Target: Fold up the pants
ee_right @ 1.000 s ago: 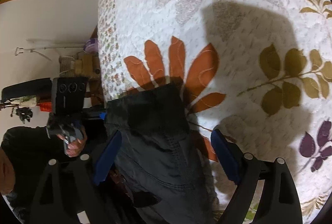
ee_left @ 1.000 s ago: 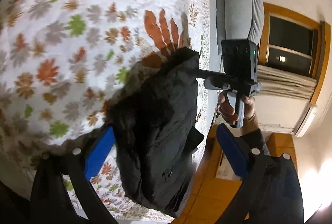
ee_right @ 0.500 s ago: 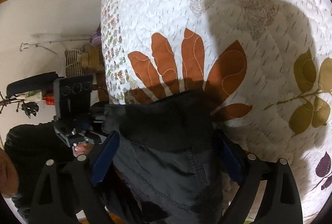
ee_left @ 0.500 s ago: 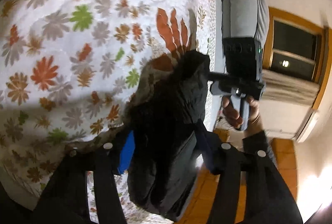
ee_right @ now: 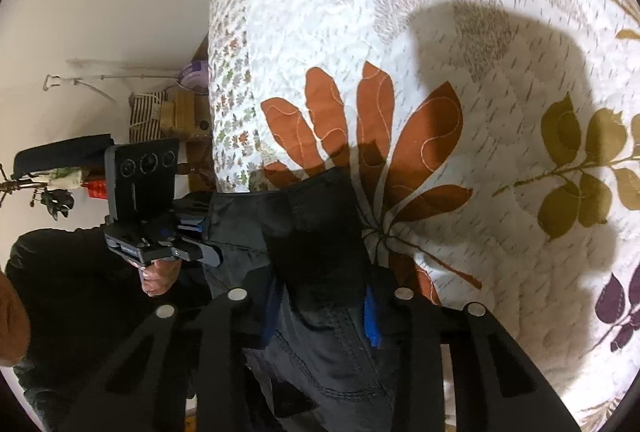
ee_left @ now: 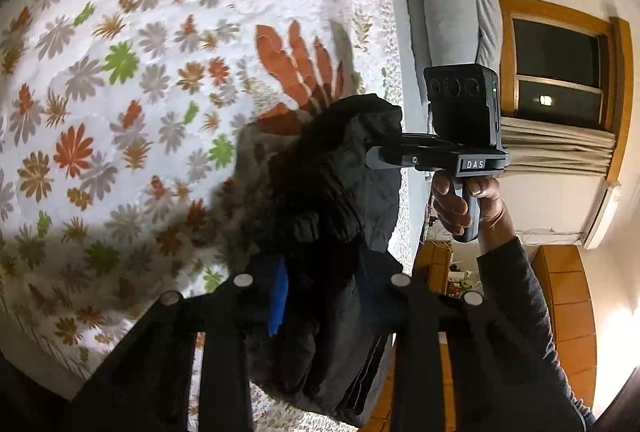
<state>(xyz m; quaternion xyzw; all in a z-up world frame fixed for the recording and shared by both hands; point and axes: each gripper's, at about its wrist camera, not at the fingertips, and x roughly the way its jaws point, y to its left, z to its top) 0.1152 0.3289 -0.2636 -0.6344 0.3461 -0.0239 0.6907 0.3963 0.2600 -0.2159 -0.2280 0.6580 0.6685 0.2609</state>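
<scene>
dark, bundled pants (ee_left: 320, 216) hung at the near edge of a bed, pinched from both ends: the left gripper (ee_left: 320, 296) and the right gripper (ee_right: 324, 308) were each clenched on a bunch of the cloth, probably so the fabric could be lifted and carried as one flap for a fold. beneath lay a white quilted bedspread (ee_left: 132, 44) printed with orange, green and grey flowers, with a grey bolster (ee_left: 448, 4), a wood-framed window (ee_left: 560, 64) and an orange tiled floor (ee_left: 568, 308) beyond.
</scene>
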